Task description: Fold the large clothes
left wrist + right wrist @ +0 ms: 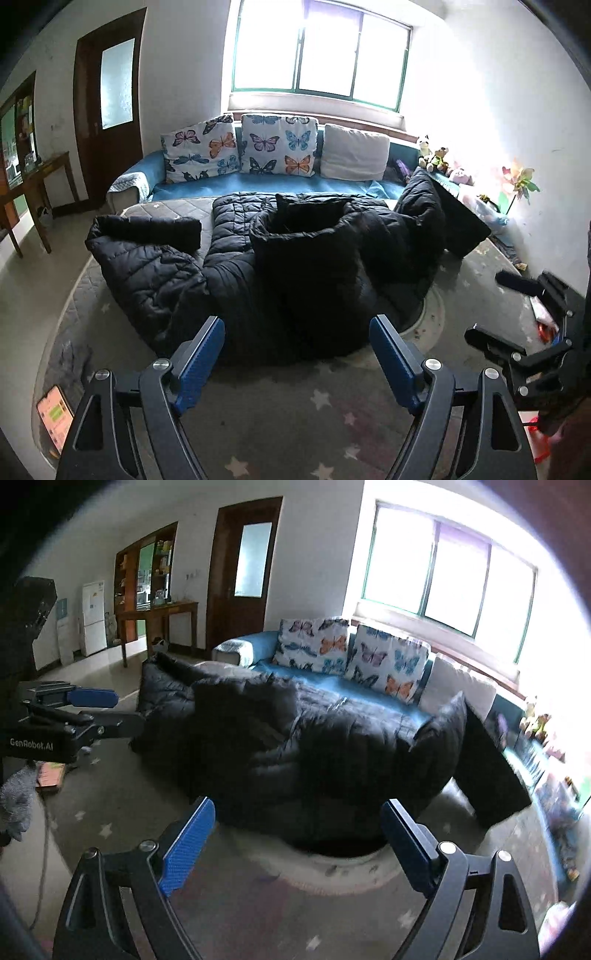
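A large black puffer coat (295,266) lies spread and rumpled on a grey star-patterned mattress (295,406), hood toward me, one sleeve folded at the left. It also shows in the right wrist view (314,746). My left gripper (297,325) is open and empty, just short of the coat's near edge. My right gripper (297,808) is open and empty, hovering near the coat's near hem. The right gripper shows at the right edge of the left wrist view (517,314), and the left gripper at the left of the right wrist view (110,709).
A blue sofa (258,184) with butterfly pillows (279,144) stands behind the mattress under a window. A phone (55,413) lies at the mattress's left corner. Soft toys (436,158) and clutter line the right side. A wooden table (37,184) and a door (110,107) are at the left.
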A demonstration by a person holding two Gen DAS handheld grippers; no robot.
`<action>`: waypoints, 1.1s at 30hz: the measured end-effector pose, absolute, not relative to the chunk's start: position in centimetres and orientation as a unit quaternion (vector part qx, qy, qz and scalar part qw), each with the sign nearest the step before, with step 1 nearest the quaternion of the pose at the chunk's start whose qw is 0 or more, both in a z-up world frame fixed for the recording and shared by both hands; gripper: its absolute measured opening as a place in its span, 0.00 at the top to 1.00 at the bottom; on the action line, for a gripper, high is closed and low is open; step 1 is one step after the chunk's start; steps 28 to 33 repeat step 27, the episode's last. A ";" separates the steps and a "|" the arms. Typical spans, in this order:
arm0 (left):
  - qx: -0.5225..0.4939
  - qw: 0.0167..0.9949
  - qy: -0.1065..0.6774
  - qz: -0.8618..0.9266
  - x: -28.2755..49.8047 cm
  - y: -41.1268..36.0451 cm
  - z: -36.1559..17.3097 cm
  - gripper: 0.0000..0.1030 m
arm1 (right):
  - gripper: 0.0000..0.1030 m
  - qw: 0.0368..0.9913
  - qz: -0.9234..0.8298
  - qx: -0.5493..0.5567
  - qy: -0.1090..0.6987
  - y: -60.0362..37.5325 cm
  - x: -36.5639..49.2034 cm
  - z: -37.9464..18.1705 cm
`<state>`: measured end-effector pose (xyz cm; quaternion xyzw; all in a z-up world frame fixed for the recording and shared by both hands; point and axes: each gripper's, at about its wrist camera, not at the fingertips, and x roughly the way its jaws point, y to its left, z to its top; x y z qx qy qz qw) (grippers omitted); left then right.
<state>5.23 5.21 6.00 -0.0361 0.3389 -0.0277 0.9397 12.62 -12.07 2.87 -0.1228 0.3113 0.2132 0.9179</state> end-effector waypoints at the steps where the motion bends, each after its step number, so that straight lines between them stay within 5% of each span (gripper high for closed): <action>1: -0.036 0.941 0.336 -0.024 4.7 5.0 5.9 0.16 | 0.04 0.917 0.213 -0.108 0.319 -12.5 12.5 2.8; 33: -0.053 0.938 0.341 -0.001 1.6 6.4 4.0 0.16 | 0.04 0.907 0.191 -0.038 0.373 -12.7 10.8 0.5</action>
